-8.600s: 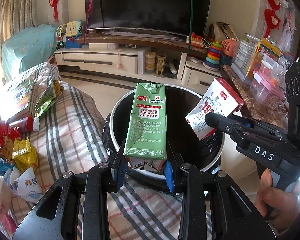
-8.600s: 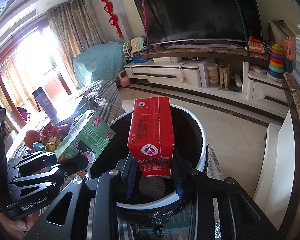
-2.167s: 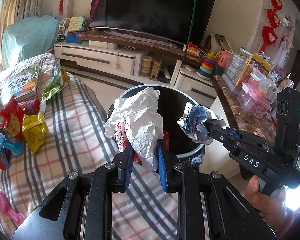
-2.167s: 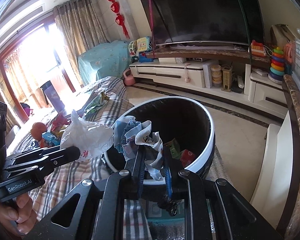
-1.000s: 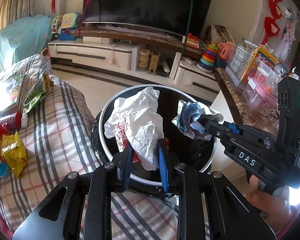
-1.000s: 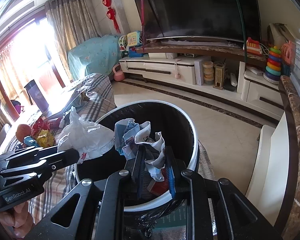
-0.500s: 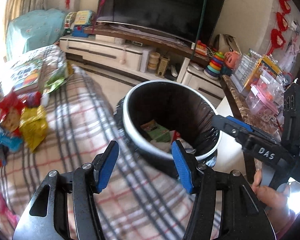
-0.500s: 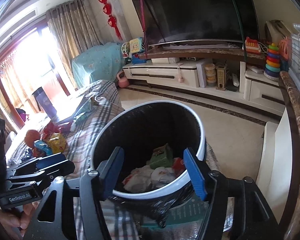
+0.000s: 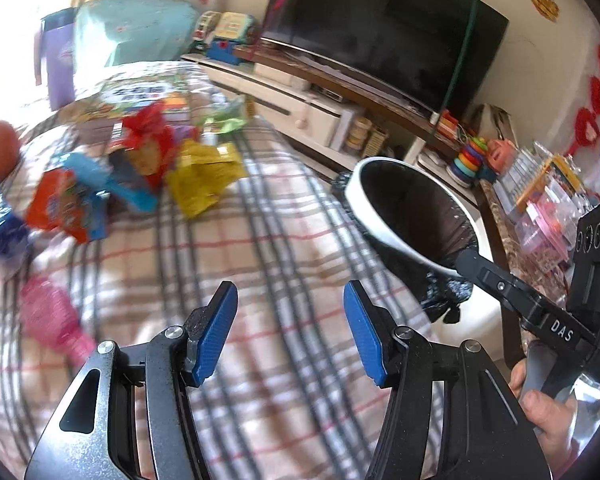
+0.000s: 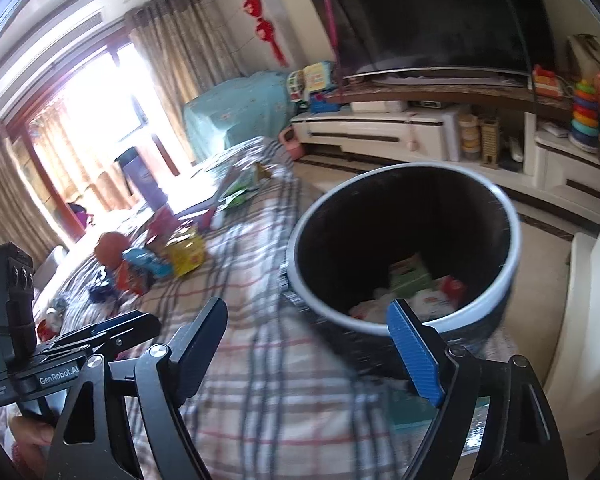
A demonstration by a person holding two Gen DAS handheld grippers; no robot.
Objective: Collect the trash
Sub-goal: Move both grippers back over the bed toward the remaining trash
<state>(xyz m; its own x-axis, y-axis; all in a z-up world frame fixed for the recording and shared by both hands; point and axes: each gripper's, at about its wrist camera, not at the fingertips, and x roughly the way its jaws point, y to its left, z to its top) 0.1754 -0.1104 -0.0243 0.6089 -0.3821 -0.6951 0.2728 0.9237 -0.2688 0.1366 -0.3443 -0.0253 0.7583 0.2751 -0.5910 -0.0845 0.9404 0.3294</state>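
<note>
Only the right wrist view looked down into the bin, where a green carton, a red carton and crumpled white paper lay at the bottom. The left wrist view showed just the bin's dark lining. That view showed the uncollected trash on the plaid cloth better: one yellow wrapper, one orange packet and one pink wrapper. The left gripper stood half open and empty. The right gripper was opening, with nothing between its jaws.
</note>
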